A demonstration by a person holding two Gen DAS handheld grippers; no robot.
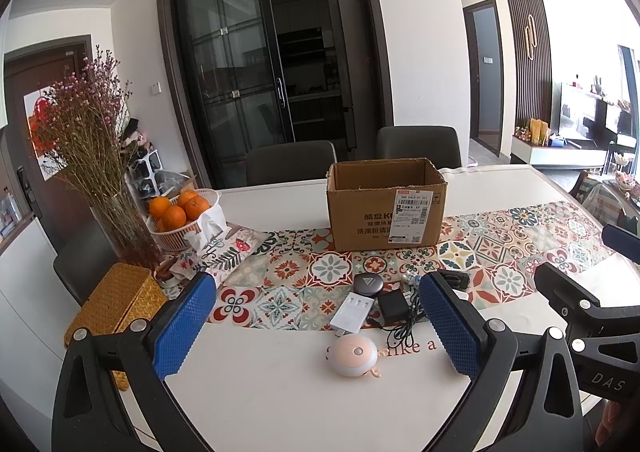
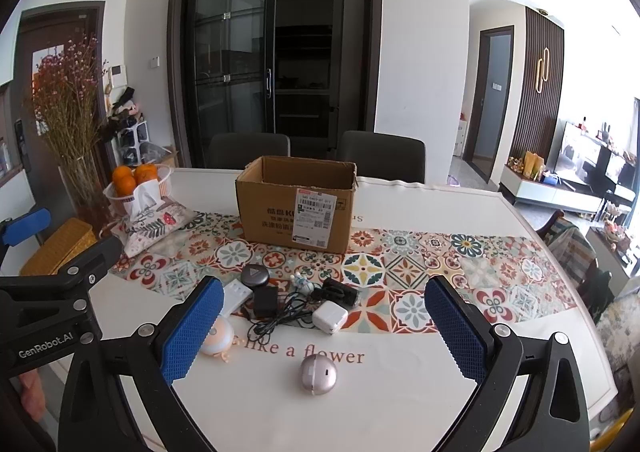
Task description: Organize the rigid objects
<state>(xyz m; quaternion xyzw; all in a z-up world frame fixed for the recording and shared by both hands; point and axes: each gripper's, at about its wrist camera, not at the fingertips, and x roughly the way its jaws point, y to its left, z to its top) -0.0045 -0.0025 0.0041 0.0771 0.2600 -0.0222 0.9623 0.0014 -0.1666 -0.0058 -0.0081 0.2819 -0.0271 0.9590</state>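
Left wrist view: the left gripper (image 1: pixel 316 322) hangs over the white table (image 1: pixel 280 392) w/ its blue pads (image 1: pixel 182 326) spread wide and nothing between them. Right below sits a round pink gadget (image 1: pixel 354 355), the closest thing, so it's prob the first pick. Just past it is a little pile: a white USB plug strip (image 1: pixel 352 312), a black charger (image 1: pixel 394 308) w/ its thin cord (image 1: pixel 404 332), and a round black case (image 1: pixel 370 285). Behind them, on the flowery table runner (image 1: pixel 500 252), stands an open cardboard box (image 1: pixel 386 204), top open, so stuff can drop in. I think that's where things go. At the left edge are a basket of oranges (image 1: pixel 182 212), a tissue pouch (image 1: pixel 224 248) and a woven yellow box (image 1: pixel 116 300), parked out of the way.

Right wrist view: the right gripper (image 2: pixel 324 324) is wide open too, holding nothing. A shiny round pinkish-silver gadget (image 2: pixel 319 374) sits alone near it, easy to grab. Farther in are a white charger cube (image 2: pixel 330 317), a tiny toy figure (image 2: pixel 302 283) and a black clip-like thing (image 2: pixel 340 292); can't tell what it is. The cord tangles thru the pile, so it may drag stuff along.

Nothing looks boxed yet; can't see the box's bottom tho.
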